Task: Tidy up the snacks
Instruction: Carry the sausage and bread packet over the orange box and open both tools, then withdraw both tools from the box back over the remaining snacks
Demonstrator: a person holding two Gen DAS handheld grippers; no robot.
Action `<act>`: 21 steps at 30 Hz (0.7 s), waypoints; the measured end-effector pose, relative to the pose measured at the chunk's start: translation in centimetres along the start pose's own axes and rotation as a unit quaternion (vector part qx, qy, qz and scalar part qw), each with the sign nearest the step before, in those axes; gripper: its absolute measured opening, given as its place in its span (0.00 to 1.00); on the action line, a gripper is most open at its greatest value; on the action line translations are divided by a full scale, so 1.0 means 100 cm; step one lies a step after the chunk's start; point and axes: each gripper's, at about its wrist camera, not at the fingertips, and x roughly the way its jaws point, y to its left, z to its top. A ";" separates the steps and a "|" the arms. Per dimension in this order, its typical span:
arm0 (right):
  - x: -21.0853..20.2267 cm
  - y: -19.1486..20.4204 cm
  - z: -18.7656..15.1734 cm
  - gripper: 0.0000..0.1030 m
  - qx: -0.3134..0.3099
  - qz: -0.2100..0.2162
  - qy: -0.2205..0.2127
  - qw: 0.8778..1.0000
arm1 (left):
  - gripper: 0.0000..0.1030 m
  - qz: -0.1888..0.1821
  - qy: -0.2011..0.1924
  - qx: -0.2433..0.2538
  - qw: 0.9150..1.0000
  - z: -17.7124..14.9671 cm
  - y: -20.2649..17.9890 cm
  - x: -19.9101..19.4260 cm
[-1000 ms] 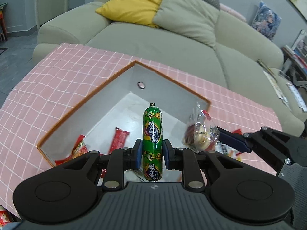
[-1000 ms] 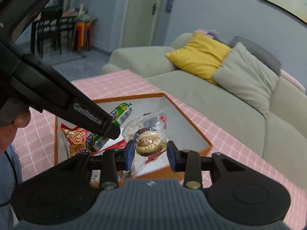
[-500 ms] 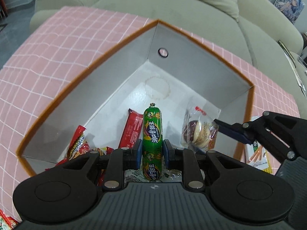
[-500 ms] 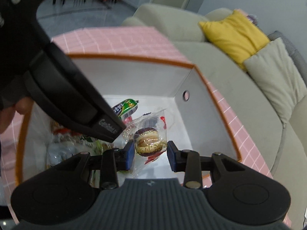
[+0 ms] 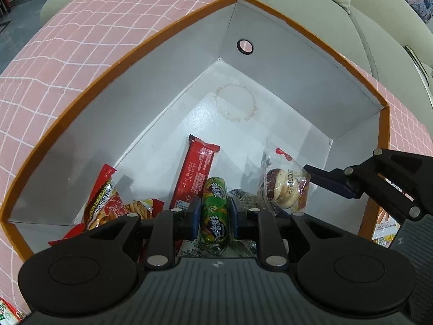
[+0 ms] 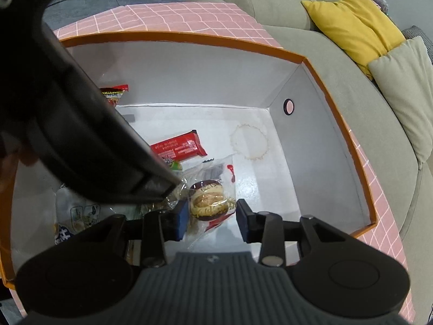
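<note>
An orange-rimmed box [image 5: 173,29] with white inside walls stands on the pink checked cloth; it also shows in the right wrist view [image 6: 311,62]. My left gripper [image 5: 215,218] is low inside the box, its jaws parted slightly around a green sausage stick [image 5: 215,211] that tilts over other packets. My right gripper [image 6: 212,216] is also inside the box, jaws parted, with a clear-wrapped round cake [image 6: 208,200] between them, the right pad apart from it. The cake shows in the left wrist view [image 5: 284,187].
A red bar packet [image 5: 196,173] and red chip bags [image 5: 104,200] lie in the box near corner. A grey-green sofa [image 6: 270,5] with a yellow cushion [image 6: 351,24] stands behind the table. More packets [image 5: 384,228] lie outside the box at right.
Both grippers have dropped deeper into the box. The left jaws have loosened and the sausage has tilted and sunk. The right jaws have widened around the cake.
</note>
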 end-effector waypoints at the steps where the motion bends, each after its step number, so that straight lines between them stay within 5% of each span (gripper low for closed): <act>1: 0.000 0.001 0.001 0.34 -0.003 -0.002 0.001 1.000 | 0.23 -0.001 0.000 -0.003 1.000 0.000 0.001 0.000; 8: -0.005 0.011 -0.003 0.34 -0.005 -0.005 0.000 1.000 | 0.24 0.003 -0.001 -0.001 1.000 0.001 0.001 -0.003; 21: -0.028 0.011 -0.003 0.49 0.036 0.035 -0.006 0.999 | 0.51 0.015 -0.024 0.014 1.000 -0.010 -0.003 -0.034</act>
